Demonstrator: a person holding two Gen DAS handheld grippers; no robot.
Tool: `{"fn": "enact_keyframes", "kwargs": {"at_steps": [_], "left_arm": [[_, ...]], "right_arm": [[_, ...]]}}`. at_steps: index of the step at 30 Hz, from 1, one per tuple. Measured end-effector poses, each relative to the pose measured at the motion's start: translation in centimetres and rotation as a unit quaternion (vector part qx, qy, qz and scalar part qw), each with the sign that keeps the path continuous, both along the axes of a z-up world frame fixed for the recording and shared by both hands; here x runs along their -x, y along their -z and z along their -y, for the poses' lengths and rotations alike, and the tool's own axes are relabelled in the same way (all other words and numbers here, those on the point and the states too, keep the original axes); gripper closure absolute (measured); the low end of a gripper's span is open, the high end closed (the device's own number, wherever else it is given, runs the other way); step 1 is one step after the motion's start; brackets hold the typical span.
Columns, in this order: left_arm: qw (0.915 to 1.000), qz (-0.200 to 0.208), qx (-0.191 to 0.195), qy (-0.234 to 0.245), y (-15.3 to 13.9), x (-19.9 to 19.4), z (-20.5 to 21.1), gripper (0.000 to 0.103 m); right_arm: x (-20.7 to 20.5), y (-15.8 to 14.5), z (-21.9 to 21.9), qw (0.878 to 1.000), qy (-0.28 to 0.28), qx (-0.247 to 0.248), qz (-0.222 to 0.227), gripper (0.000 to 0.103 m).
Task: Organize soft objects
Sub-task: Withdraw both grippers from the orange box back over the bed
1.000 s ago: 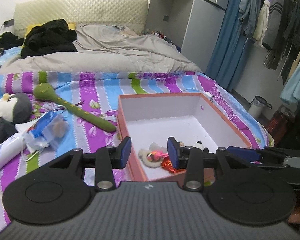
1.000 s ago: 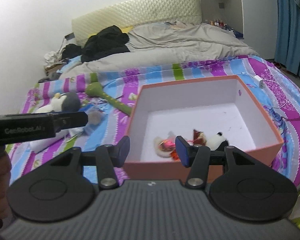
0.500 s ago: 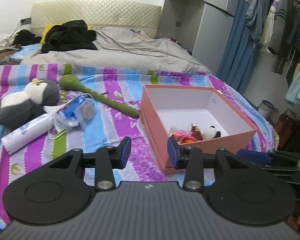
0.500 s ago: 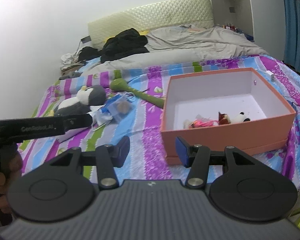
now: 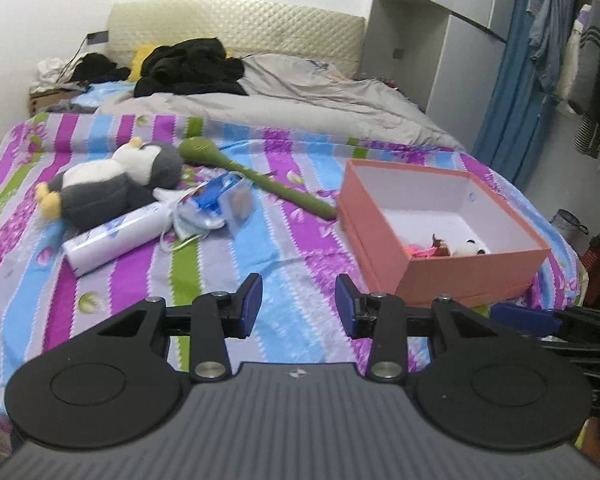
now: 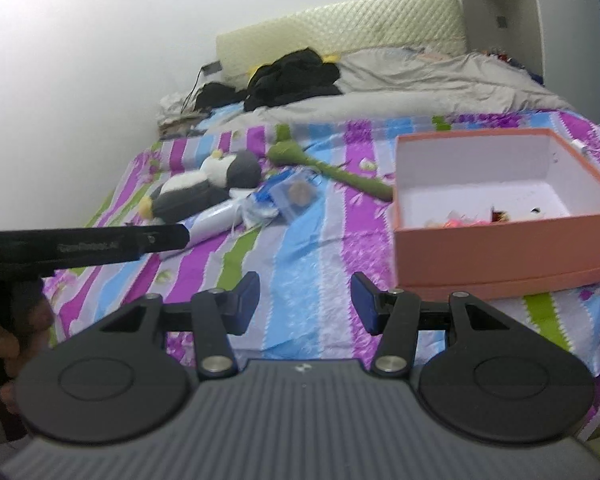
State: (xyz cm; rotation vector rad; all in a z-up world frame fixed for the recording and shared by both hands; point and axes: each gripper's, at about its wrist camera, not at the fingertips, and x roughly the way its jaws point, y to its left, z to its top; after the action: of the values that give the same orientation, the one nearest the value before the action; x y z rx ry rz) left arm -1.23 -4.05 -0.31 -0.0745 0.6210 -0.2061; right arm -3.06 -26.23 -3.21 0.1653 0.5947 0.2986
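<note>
Soft toys are split between two places: a few small plush pieces, a little panda (image 5: pixel 470 247) among them, lie in the near corner of the salmon-pink cardboard box (image 5: pixel 476 276), while a grey-and-white plush penguin (image 5: pixel 112 184) and a long green plush snake (image 5: pixel 256 178) rest on the striped purple, blue and green bedsheet (image 5: pixel 292 240) to the left of the box. A white tube (image 5: pixel 114 238) and a clear blue-printed plastic pouch (image 5: pixel 220 204) lie between the penguin and the box.

Over the last second both grippers have pulled back from just above the box's near rim, so the whole box and the loose toys have come into view. The left gripper (image 5: pixel 298 306) and right gripper (image 6: pixel 305 304) both hover over bare sheet in front of the box, jaws spread and empty. This suggests one drop-off is finished and the next pick, likely the snake or penguin, comes next.
</note>
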Motion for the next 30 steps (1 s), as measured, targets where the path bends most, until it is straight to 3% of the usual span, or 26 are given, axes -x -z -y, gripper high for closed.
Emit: {"fn": "enact_keyframes", "kwargs": {"at_steps": [5, 7, 9, 14, 30], "left_arm": [[0.9998, 0.001, 0.009, -0.019, 0.5, 2.0, -2.1, 0.056], [0.9996, 0.002, 0.014, -0.025, 0.8, 2.7, -2.8, 0.049], [0.9993, 0.0, 0.018, -0.034, 1.2, 3.2, -3.5, 0.049], [0.9986, -0.019, 0.022, -0.044, 2.4, 2.6, -4.8, 0.049], [0.9962, -0.028, 0.031, -0.077, 6.8, -6.5, -8.1, 0.049]], "right_arm": [[0.7, 0.6, -1.8, 1.0, -0.018, 0.002, 0.003, 0.05], [1.1, 0.8, -2.4, 1.0, -0.022, 0.005, 0.005, 0.05], [1.3, 1.1, -2.8, 1.0, -0.024, 0.006, 0.003, 0.05], [1.0, 2.1, -3.8, 0.999, -0.031, 0.011, -0.002, 0.05], [-6.4, 5.9, -6.5, 0.999, -0.043, 0.024, -0.004, 0.05]]}}
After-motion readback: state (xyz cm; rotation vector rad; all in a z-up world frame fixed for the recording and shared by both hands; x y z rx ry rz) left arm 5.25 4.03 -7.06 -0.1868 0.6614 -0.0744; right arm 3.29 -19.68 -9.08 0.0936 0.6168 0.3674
